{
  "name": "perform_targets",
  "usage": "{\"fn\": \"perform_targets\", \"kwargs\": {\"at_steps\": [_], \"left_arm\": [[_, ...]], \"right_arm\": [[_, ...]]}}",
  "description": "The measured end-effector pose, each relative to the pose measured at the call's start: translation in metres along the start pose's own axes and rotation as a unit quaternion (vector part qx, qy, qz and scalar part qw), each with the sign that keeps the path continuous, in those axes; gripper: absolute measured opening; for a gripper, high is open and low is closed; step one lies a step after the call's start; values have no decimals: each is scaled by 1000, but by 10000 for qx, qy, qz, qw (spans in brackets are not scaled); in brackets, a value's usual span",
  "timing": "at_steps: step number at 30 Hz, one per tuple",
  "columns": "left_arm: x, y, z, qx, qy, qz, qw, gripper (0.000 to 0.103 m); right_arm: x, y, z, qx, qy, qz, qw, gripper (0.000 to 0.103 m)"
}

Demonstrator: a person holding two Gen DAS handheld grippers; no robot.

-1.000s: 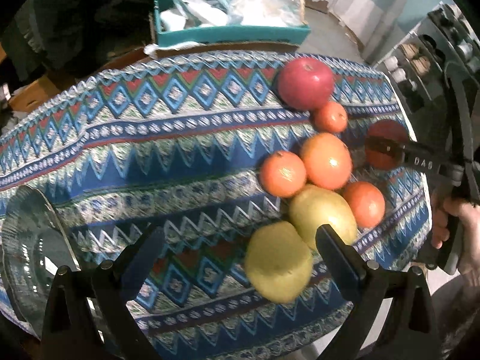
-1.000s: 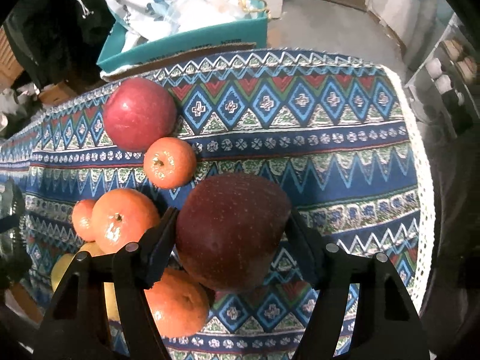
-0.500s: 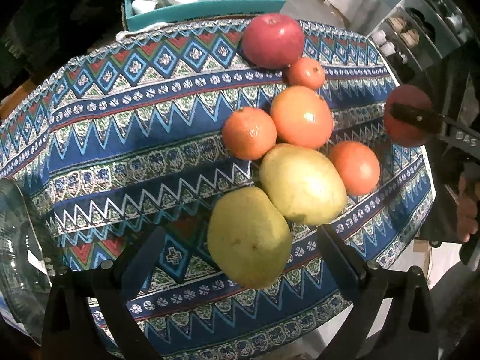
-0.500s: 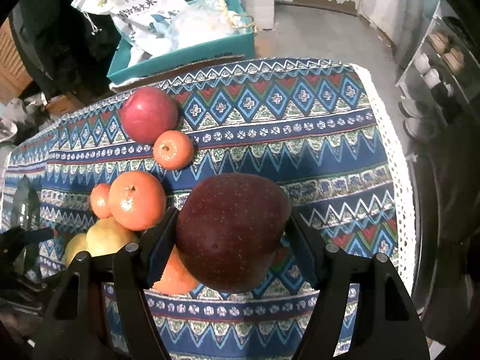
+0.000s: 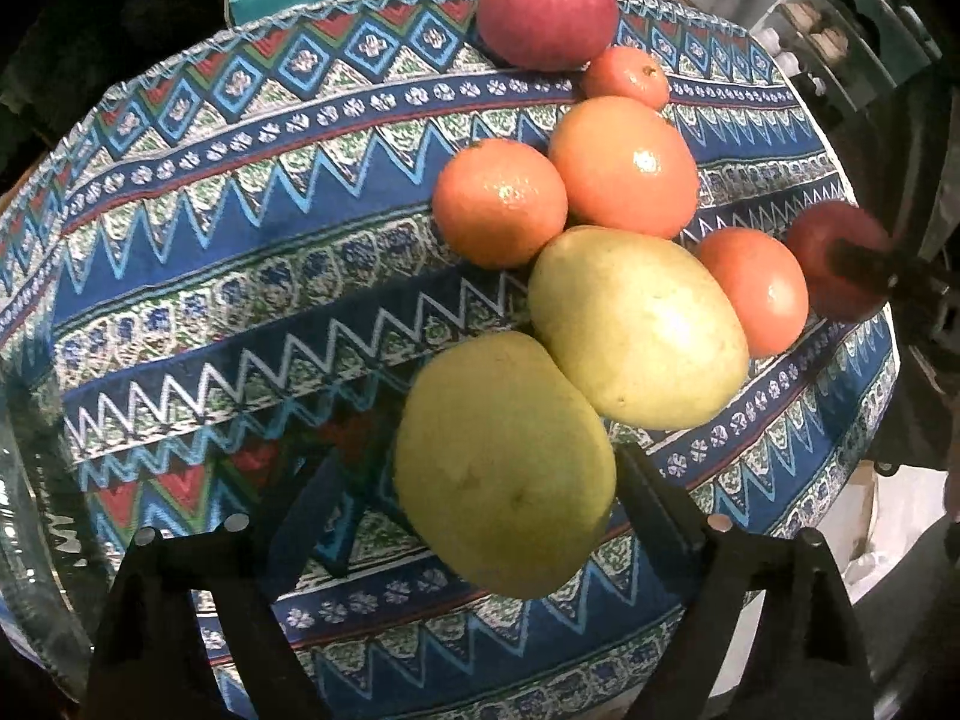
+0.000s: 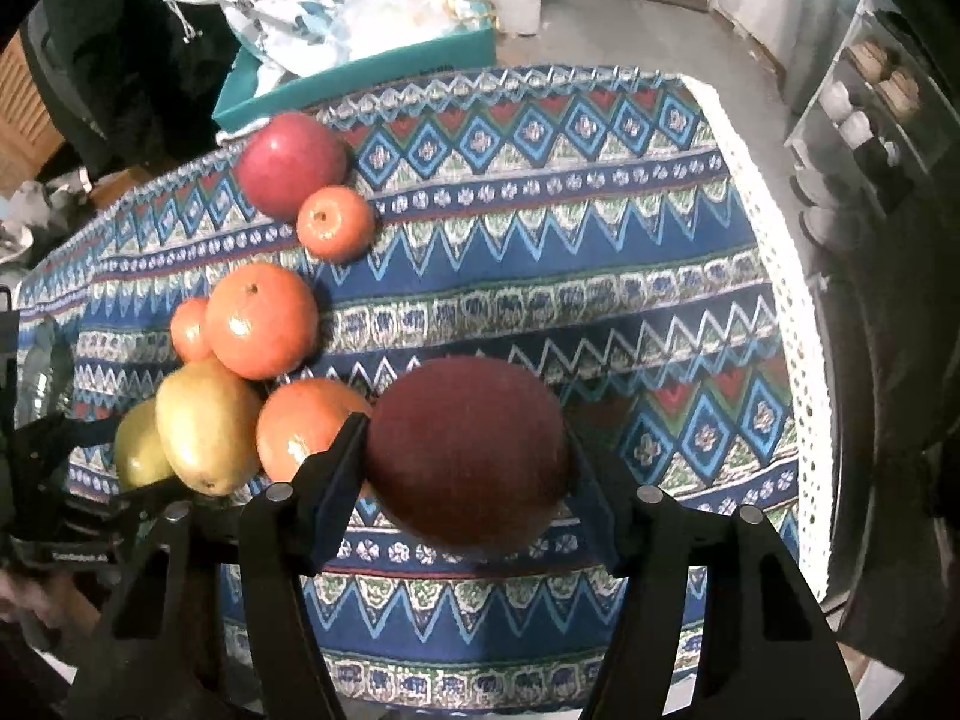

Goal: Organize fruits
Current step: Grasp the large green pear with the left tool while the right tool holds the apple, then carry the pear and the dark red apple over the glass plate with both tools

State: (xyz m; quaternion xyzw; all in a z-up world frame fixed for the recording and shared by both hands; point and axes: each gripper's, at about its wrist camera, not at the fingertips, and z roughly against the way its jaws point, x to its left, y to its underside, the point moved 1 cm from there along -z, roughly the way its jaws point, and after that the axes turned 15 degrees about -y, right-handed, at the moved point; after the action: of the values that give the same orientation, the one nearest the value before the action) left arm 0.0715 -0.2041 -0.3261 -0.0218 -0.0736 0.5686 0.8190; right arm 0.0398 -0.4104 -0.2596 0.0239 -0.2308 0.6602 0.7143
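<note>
Fruits lie clustered on your zigzag-patterned woven tablecloth [image 6: 540, 276]: two smooth yellow-green pears, four glossy oranges, one round red apple [image 6: 291, 162]. Your right gripper [image 6: 468, 456], jaws just closing, clamps a second, dark red apple [image 6: 468, 450]. Your left gripper [image 5: 480, 498], jaws narrowing, straddles the nearer pear [image 5: 504, 462], right finger touching.

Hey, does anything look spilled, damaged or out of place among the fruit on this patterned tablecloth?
Nothing stands out. The pears, oranges and red apple sit whole and clustered on the tablecloth; no spill or visible damage.
</note>
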Motion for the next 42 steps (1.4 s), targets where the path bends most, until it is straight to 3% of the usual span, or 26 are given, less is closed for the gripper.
{"fn": "perform_targets", "kwargs": {"at_steps": [3,6,13,17,23,26,42], "left_arm": [[-3,-2,-6,25,83,-15,10000,75],[-6,-2,-7,-24,154,-40,9999,68],[-12,-2,-9,-119,201,-70,9997,68],[-6,1,-4,-156,204,-112,9996,68],[-5,8,4,-224,97,-149,9996,68],[2,9,6,-255,122,-86,9996,68],[46,21,49,-755,-74,239,9968,68]], "right_arm": [[-7,5,-16,263,55,-63,9996,63],[-12,7,-21,249,-12,-131,9996,64],[-15,9,-22,264,-78,-210,9994,64],[-18,13,-34,497,-325,-388,9975,63],[-8,12,-35,480,-167,-90,9987,62],[1,12,-33,391,1,116,9992,62],[31,-2,6,-281,84,652,9974,62]]}}
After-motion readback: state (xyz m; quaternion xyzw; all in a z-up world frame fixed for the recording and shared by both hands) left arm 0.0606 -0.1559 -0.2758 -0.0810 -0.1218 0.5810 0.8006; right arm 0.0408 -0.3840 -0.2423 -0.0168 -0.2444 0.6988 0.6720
